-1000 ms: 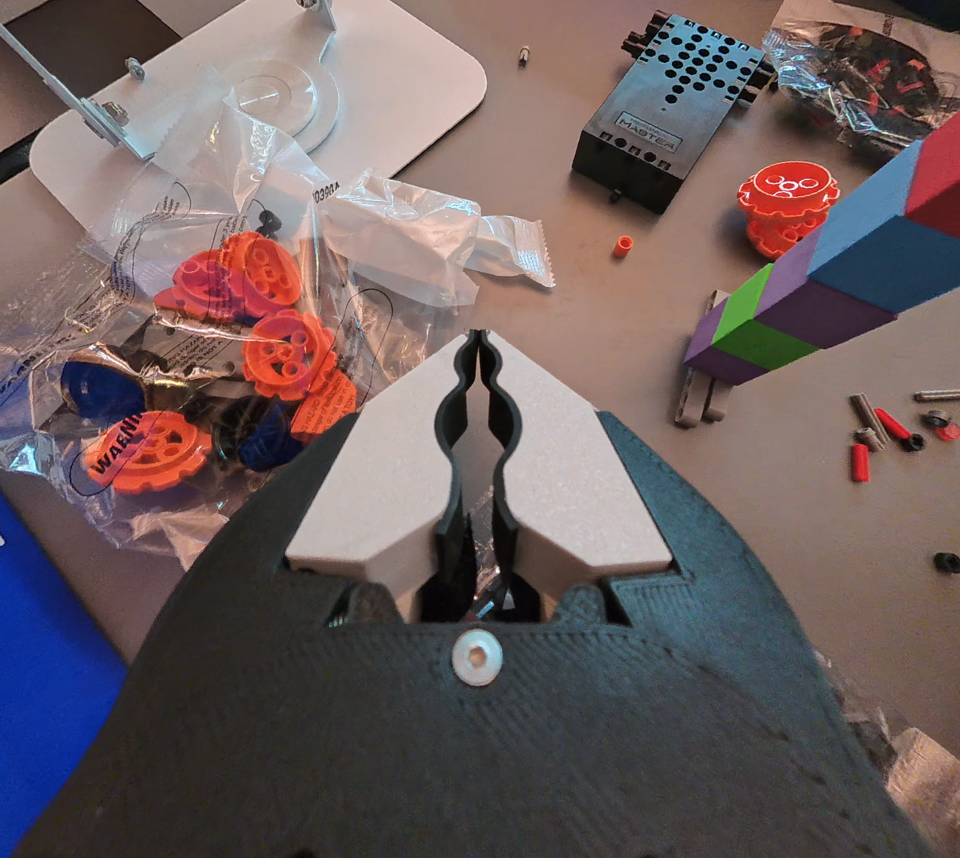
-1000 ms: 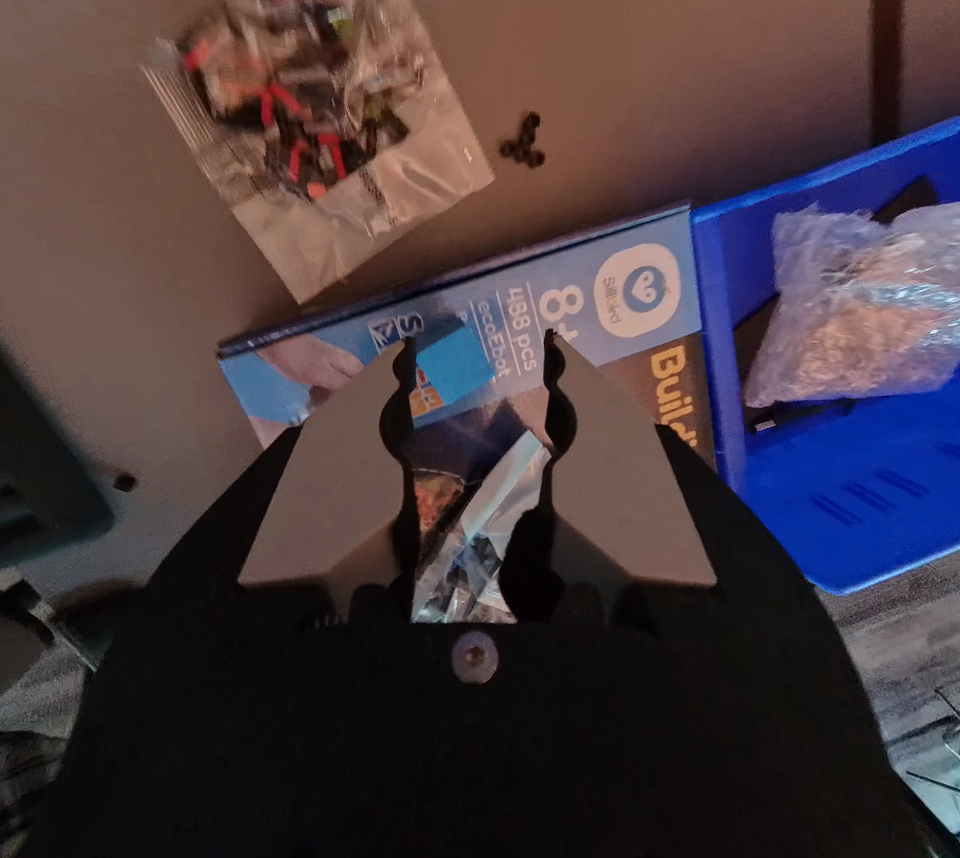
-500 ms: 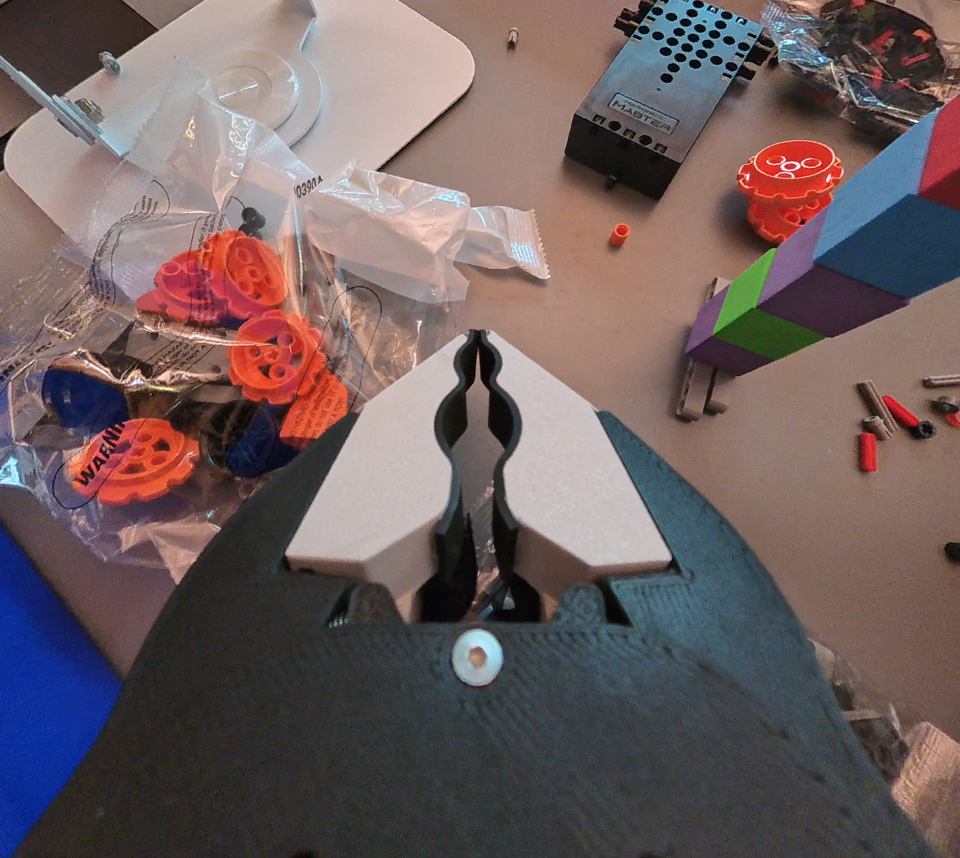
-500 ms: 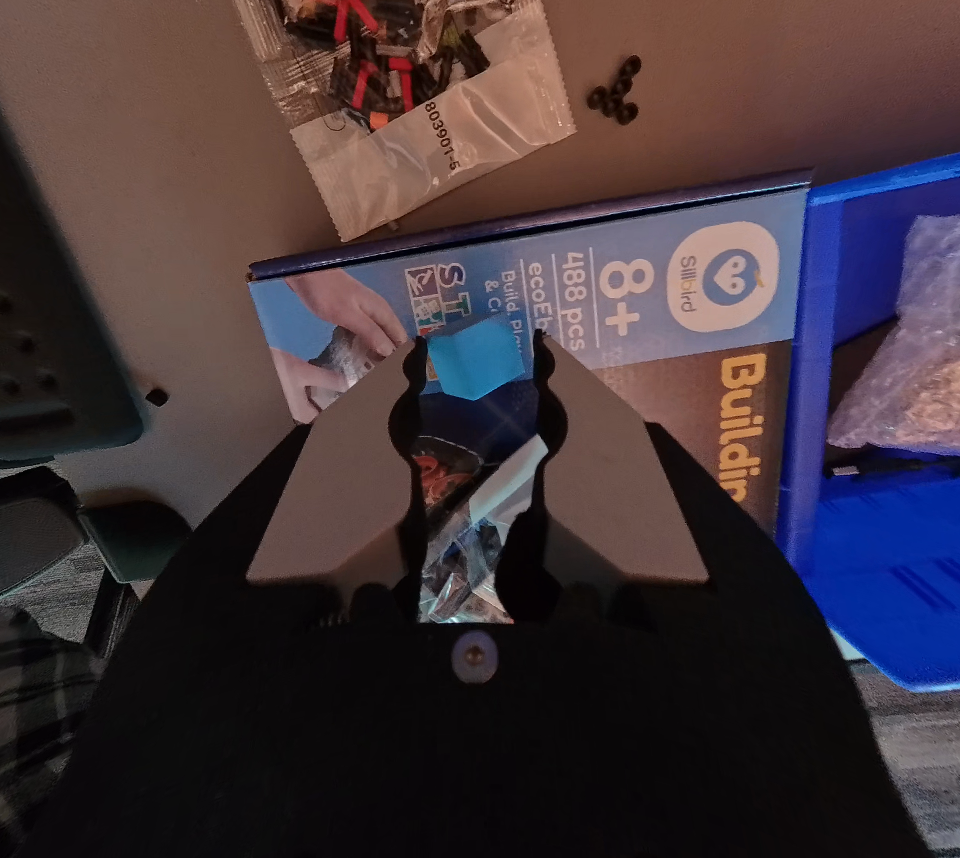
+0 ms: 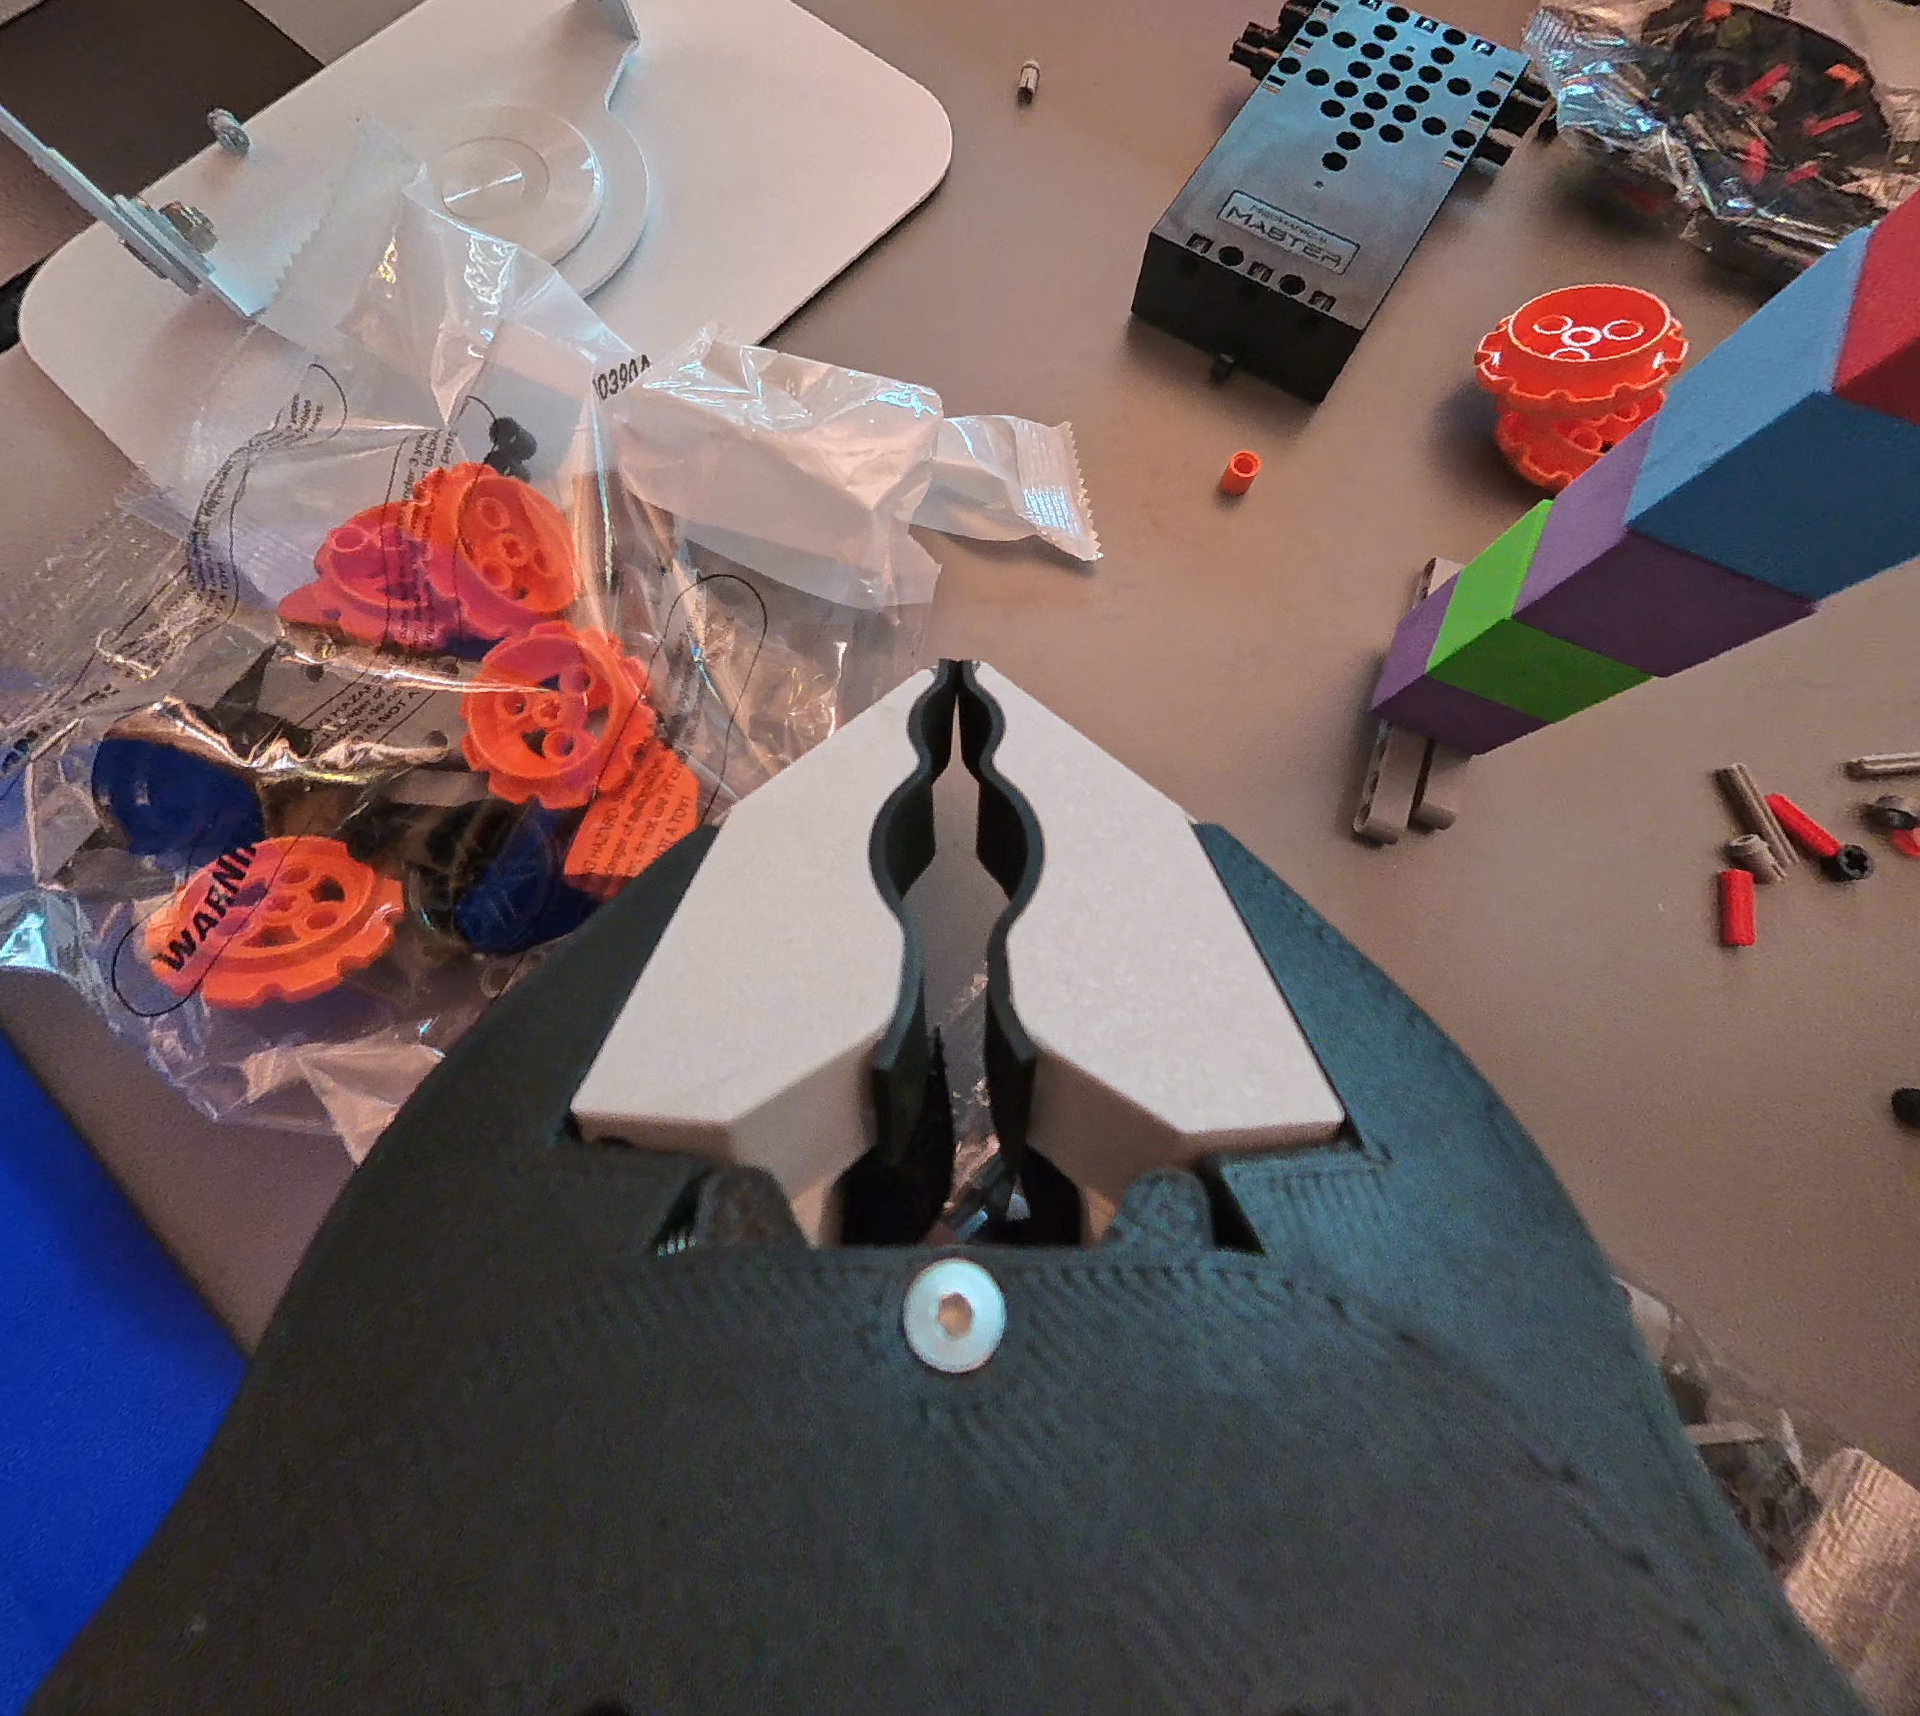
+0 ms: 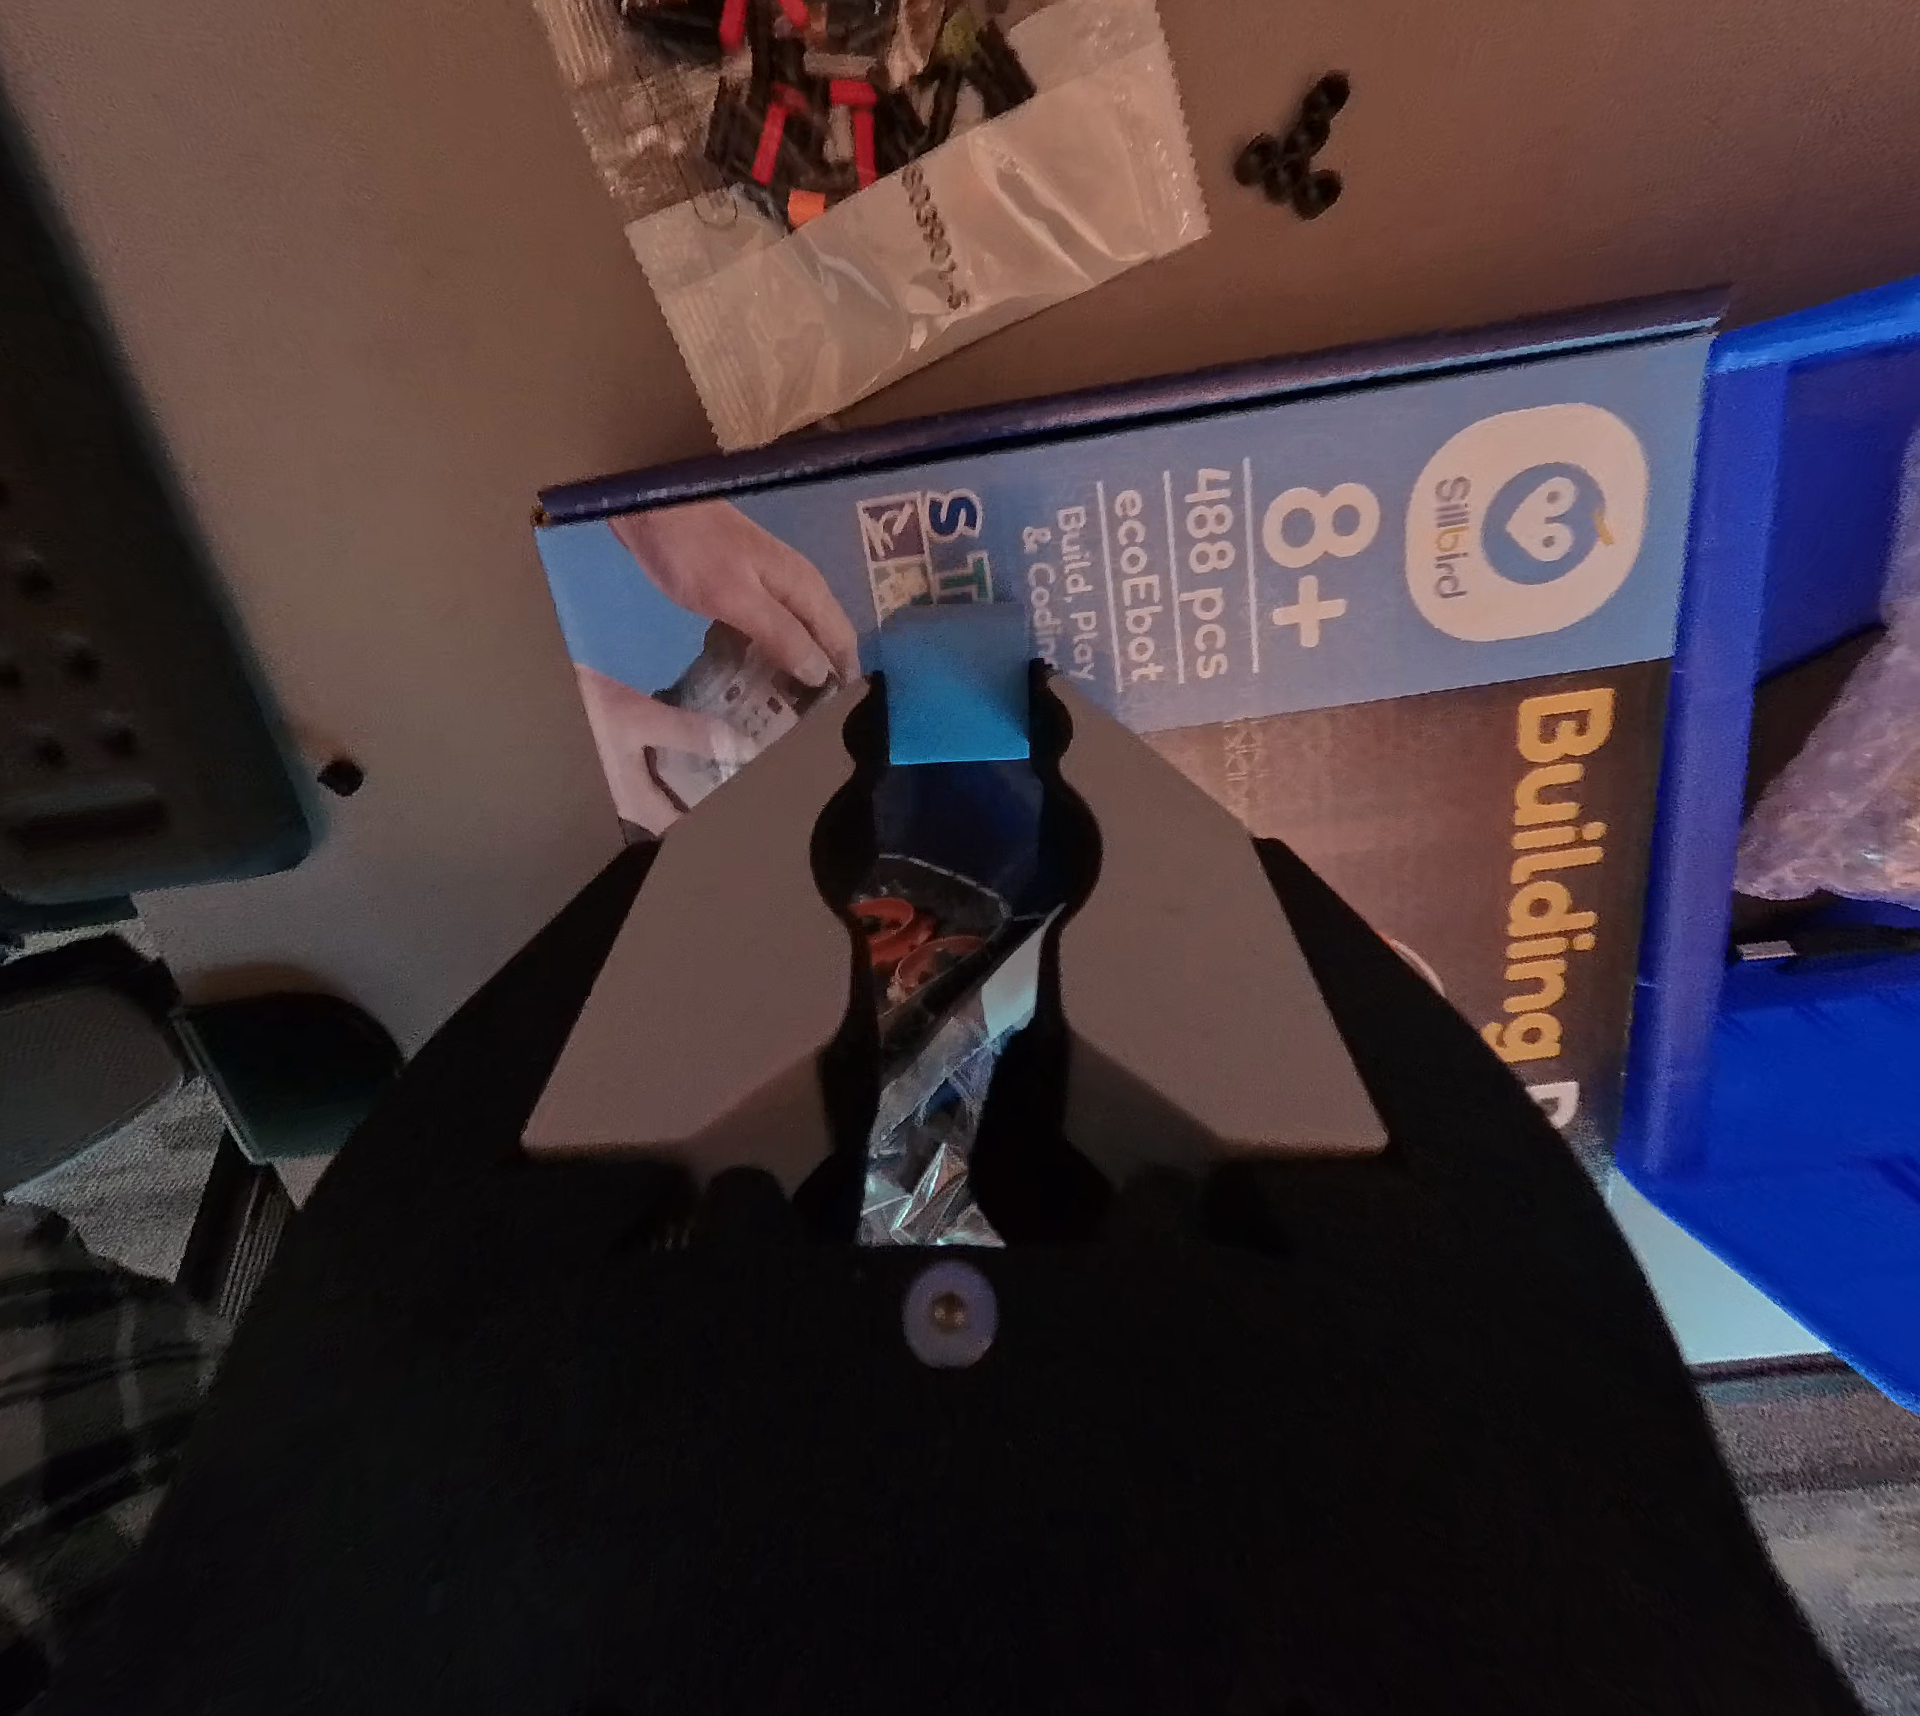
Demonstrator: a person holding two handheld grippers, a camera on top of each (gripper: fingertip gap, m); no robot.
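while its jaws are pressed together at the tips with nothing between them, the left gripper [image 5: 956, 679] hangs above the desk [image 5: 1195, 627], nearest to a clear bag of orange and blue gear wheels [image 5: 416, 731] that lies just left of the tips. beyond that bag a crumpled clear wrapper [image 5: 790, 461] rests against it, and farther back stands a white stand base [image 5: 727, 108] with metal brackets. right of the wrapper a small orange bushing [image 5: 1240, 471] lies alone on the desk. behind the bushing sits a black perforated control box [image 5: 1340, 180], and right of the box are a stack of orange gears [image 5: 1574, 378] and a bag of small black and red parts [image 5: 1725, 139]. a bar of coloured blocks [image 5: 1662, 544], purple, green, blue and red, reaches in from the right edge, its purple end over two grey beams [image 5: 1397, 783]. loose red and grey pins [image 5: 1766, 845] lie right of the beams.

the right gripper [image 6: 956, 690] has its jaws clamped on a light blue block [image 6: 951, 700], held over a blue printed kit box [image 6: 1299, 627]. beyond the box lies a clear bag of black and red pieces [image 6: 831, 87], with a small black connector [image 6: 1294, 149] to its right. a blue plastic bin [image 6: 1808, 835] touches the box's right side. some crinkled foil wrapping [image 6: 935, 1136] shows low between the jaws.
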